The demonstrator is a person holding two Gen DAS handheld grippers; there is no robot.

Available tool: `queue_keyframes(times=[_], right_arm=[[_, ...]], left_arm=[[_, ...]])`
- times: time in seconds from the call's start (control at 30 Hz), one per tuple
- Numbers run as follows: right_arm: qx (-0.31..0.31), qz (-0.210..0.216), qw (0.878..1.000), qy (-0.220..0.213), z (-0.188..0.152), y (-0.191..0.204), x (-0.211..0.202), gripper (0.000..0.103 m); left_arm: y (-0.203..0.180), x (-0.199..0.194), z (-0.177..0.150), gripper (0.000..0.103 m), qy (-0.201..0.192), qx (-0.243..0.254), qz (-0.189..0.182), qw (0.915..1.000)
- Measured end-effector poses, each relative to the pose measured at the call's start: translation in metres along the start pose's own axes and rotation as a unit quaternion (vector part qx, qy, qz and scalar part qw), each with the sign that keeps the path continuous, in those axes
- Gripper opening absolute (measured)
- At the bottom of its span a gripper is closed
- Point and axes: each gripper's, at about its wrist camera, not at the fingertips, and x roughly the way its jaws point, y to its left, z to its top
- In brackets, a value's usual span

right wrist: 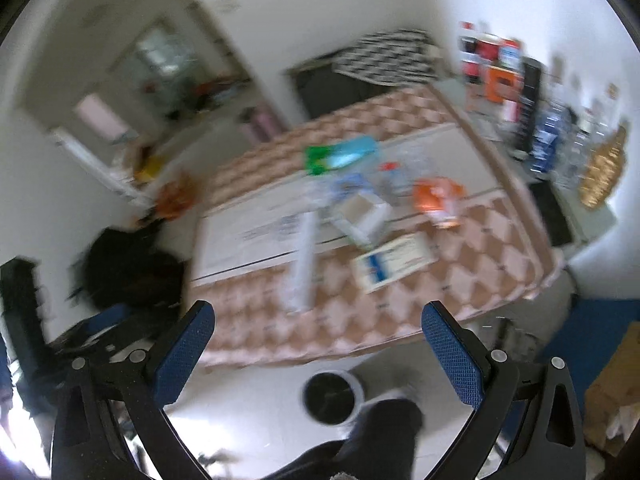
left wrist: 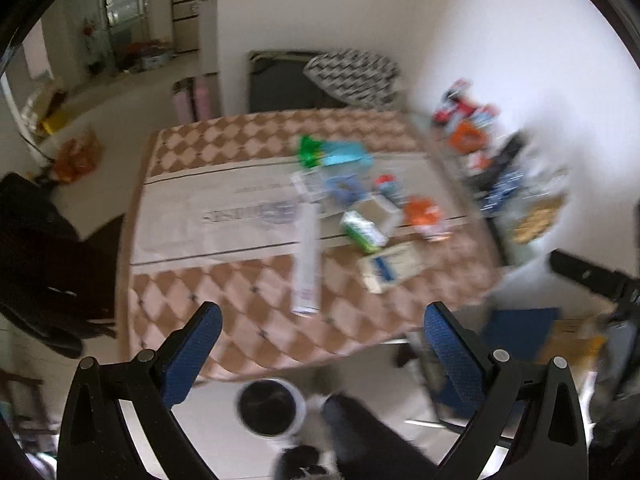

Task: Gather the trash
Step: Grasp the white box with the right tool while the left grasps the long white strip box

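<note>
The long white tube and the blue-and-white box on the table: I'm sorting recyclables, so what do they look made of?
The long white tube looks like smooth plastic or coated card; blur leaves it open. The blue-and-white box seems printed cardboard: flat faces, sharp folded edges, matte finish.

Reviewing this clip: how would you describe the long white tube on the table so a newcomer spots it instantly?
Start at the checkered table. The long white tube lies nearest its front edge, left of the box pile and pointing lengthwise away from it. It is the only long, thin item; its neighbours are squat boxes.
</note>
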Motion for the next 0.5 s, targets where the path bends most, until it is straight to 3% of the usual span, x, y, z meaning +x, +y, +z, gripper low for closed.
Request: queue_keyframes(times=[0.17,0.4,0.43,0.5], right_arm=[[0.014,-0.103,0.994,0.036,0.051,-0.062,0.109,0.103],[-0.004,-0.146,0.982,0.12,0.101,-0.105,0.237,0.103],[-0.008,-0.15,0.98,0.127,0.105,-0.106,0.249,0.103],[-0.017,-0.15,0.979,0.14,0.113,-0.105,0.269,0.103]], left_arm=[[-0.005,0.122,0.032,0.103,0.072,0.028,0.089,0.993],[-0.016,0.281,0.051,0.102,0.204,0.058,0.135,0.9679],[-0.016,0.294,0.052,0.1,0.216,0.059,0.136,0.965],[-0.014,0.32,0.048,0.081,0.242,0.057,0.137,0.959]])
